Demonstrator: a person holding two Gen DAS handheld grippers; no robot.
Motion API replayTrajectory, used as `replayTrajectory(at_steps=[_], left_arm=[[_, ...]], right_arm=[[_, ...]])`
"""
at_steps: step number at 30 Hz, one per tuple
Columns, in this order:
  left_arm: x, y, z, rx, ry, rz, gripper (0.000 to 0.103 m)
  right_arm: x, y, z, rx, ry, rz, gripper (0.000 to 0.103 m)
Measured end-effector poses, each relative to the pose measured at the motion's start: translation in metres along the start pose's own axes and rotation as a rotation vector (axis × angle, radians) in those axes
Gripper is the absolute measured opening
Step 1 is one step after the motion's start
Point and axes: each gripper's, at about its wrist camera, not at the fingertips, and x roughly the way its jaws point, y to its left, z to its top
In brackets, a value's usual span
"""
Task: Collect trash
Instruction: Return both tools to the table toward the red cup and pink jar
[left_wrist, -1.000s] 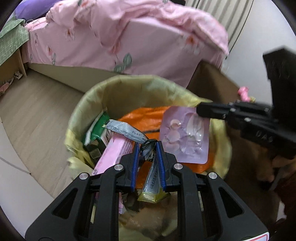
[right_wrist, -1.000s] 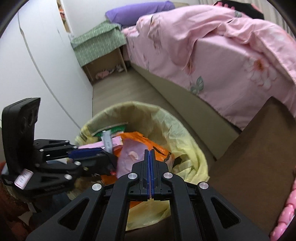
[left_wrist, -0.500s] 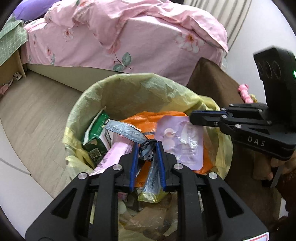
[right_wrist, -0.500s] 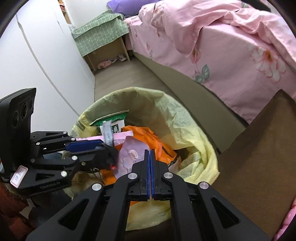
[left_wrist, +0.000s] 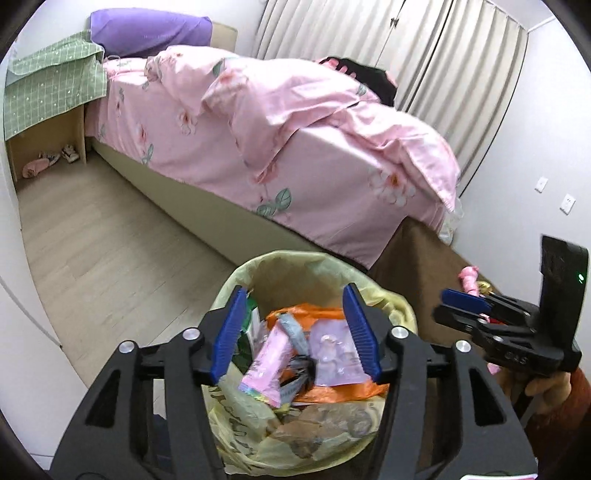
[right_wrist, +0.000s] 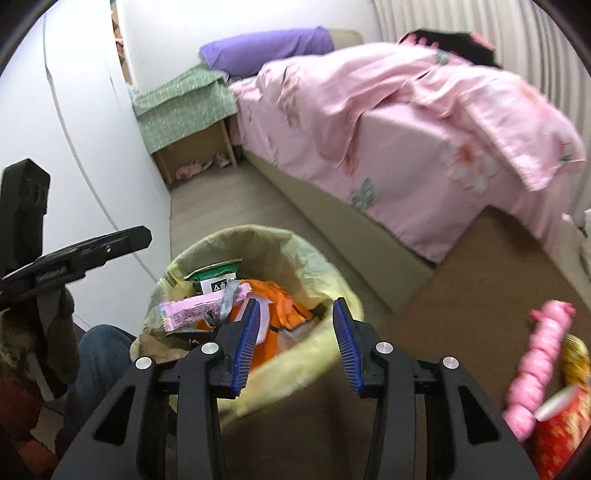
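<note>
Below both grippers sits the trash bin (left_wrist: 295, 266) w/ a yellow liner, on the floor between the brown table (right_wrist: 424, 332) and a white wall. Left gripper (left_wrist: 295, 332) hangs over the bin mouth, jaws opening, blue pads wide apart, nothing pressed between them. Right gripper (right_wrist: 293, 343) is over the bin's near rim at the table edge, jaws also opening, pads apart, nothing gripped.

Trash lies in the bin. Pink wrapper (left_wrist: 267, 363) is the long item: in left wrist view its long axis runs up-right to down-left, lower end toward the cam; in right wrist view it lies roughly across the frame, tilted slightly. Grey sachet (left_wrist: 293, 332) runs steeply, crossing the pink wrapper's upper end. Clear blister pack (left_wrist: 334, 354) lies flat on the orange bag (left_wrist: 295, 312), right of the wrapper. Green carton (right_wrist: 216, 278) sits at the far-left side of the bin.

Left view only: whole blister pack, curtains (left_wrist: 443, 74), wall switches, the person's hand (left_wrist: 546, 387) on the right tool. Right view only: carton's label face, pink twisted object (right_wrist: 539, 362) and a red can on the table, a jeans-clad knee (right_wrist: 99, 354) by the bin. Right view is motion-blurred. Pink-covered bed (left_wrist: 277, 129) in both.
</note>
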Motion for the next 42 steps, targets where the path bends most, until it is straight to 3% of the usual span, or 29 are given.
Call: replayTrajectory(at_steps=[5,11,13,18,25,30,35,38,42], left_arm=[[0.001,-0.040,-0.009,0.064,0.022,-0.076,0.055],[0.019,-0.112,-0.029,0.219,0.093,-0.213,0.055],[0.027,-0.137,-0.035,0.261,0.114,-0.257,0.055],[0.049,-0.194,-0.043,0.335,0.158,-0.331,0.056],[0.072,-0.292,-0.055,0.449,0.190,-0.418,0.061],[0.091,-0.367,-0.078,0.627,0.142,-0.345,0.061],[0.119,-0.408,-0.094,0.743,0.132,-0.257,0.061],[0.130,-0.413,-0.103,0.829,0.117,-0.146,0.061],[0.127,-0.378,-0.088,0.751,0.128,-0.118,0.054]], right_arm=[[-0.070,-0.024,-0.029,0.054,-0.068,-0.075,0.040],[-0.151,-0.075,-0.089,0.168,-0.106,-0.246,0.049],[-0.167,-0.089,-0.107,0.209,-0.107,-0.268,0.058],[-0.192,-0.113,-0.146,0.269,-0.079,-0.287,0.059],[-0.234,-0.138,-0.197,0.328,-0.148,-0.464,0.059],[-0.259,-0.165,-0.225,0.441,-0.192,-0.508,0.059],[-0.267,-0.180,-0.245,0.494,-0.208,-0.508,0.059],[-0.264,-0.185,-0.250,0.509,-0.204,-0.496,0.059],[-0.259,-0.181,-0.248,0.467,-0.186,-0.503,0.059]])
